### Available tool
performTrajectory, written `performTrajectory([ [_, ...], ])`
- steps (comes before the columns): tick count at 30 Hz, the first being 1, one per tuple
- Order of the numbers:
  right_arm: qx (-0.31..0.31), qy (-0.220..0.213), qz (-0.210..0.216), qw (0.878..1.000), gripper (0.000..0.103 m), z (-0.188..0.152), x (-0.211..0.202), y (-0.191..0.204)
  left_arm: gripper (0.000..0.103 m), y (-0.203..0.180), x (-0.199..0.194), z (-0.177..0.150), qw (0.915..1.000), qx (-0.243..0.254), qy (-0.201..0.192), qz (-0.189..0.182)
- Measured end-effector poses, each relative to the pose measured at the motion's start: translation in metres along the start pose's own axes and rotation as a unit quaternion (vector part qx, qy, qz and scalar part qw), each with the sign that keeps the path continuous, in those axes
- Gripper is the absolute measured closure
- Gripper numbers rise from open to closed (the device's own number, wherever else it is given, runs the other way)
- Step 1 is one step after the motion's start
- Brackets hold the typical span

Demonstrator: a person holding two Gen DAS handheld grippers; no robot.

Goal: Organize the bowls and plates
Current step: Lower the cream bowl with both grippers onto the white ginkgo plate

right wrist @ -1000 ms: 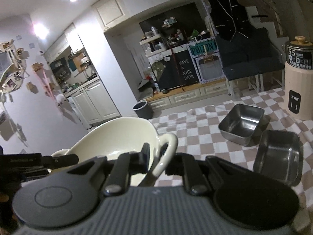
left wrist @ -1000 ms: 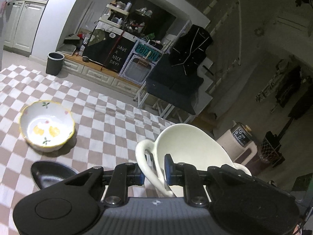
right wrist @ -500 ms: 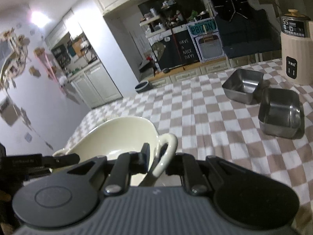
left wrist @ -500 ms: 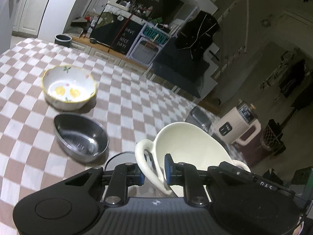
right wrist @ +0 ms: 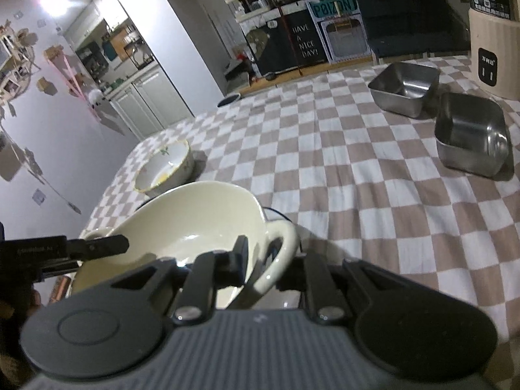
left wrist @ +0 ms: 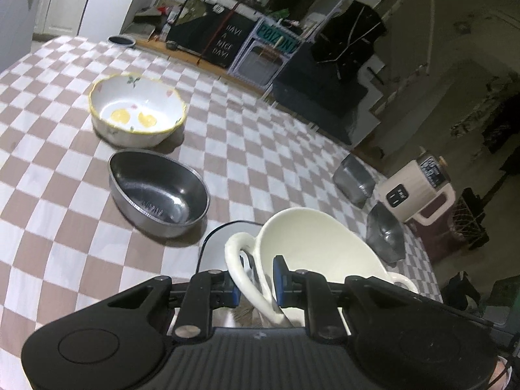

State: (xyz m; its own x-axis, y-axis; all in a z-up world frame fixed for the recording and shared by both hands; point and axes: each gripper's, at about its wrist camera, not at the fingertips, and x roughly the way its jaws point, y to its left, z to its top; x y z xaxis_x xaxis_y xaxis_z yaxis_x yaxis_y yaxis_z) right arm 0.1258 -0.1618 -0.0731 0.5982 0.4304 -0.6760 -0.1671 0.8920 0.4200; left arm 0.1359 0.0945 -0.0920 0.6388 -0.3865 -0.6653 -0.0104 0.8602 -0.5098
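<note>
Between the two claws hangs a cream bowl (left wrist: 312,247) with a loop handle on each side. It is smooth and shiny inside, with nothing in it, and it is tipped. The left claw (left wrist: 256,284) is clamped on one handle, with a blue pad on each side of the loop. The right claw (right wrist: 266,256) is clamped on the other handle, and the loop pokes up between its black fingers. Under the bowl sits a flat white plate with a dark rim (left wrist: 224,237), only partly seen.

Just past that is an egg-shaped metal bowl (left wrist: 159,191). Near it, farther off, is a white bowl with a yellow rim (left wrist: 136,110) and lemon slices painted inside. Two square metal tins (right wrist: 404,89) (right wrist: 471,133) sit side by side, well apart from the other bowls. A cream cooker (right wrist: 492,32) stands at the edge by the tins. All of this rests on a surface (right wrist: 357,175) with a brown and white check cloth.

A second ago the left view showed mostly the room and little of the cloth. Now both views look down more, the cream bowl is lower over the cloth, and the metal bowl and plate are in full view.
</note>
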Motion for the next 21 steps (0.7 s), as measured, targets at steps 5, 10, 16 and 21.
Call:
performTrajectory([
  [5, -0.001, 0.016, -0.007, 1.000, 0.084, -0.003, 0.005, 0.002, 0.082, 0.006, 0.008, -0.001, 0.9997, -0.009, 0.015, 0.013],
  [10, 0.003, 0.034, -0.010, 0.999, 0.084, -0.005, 0.012, 0.003, 0.082, 0.010, 0.015, -0.002, 0.9992, -0.016, 0.026, 0.027],
  [16, 0.011, 0.047, -0.014, 0.999, 0.084, -0.005, 0.021, 0.002, 0.082, 0.015, 0.024, -0.002, 0.9982, -0.023, 0.035, 0.043],
  [21, 0.021, 0.055, -0.018, 0.998, 0.084, -0.003, 0.028, 0.000, 0.082, 0.019, 0.032, -0.001, 0.9974, -0.029, 0.043, 0.051],
])
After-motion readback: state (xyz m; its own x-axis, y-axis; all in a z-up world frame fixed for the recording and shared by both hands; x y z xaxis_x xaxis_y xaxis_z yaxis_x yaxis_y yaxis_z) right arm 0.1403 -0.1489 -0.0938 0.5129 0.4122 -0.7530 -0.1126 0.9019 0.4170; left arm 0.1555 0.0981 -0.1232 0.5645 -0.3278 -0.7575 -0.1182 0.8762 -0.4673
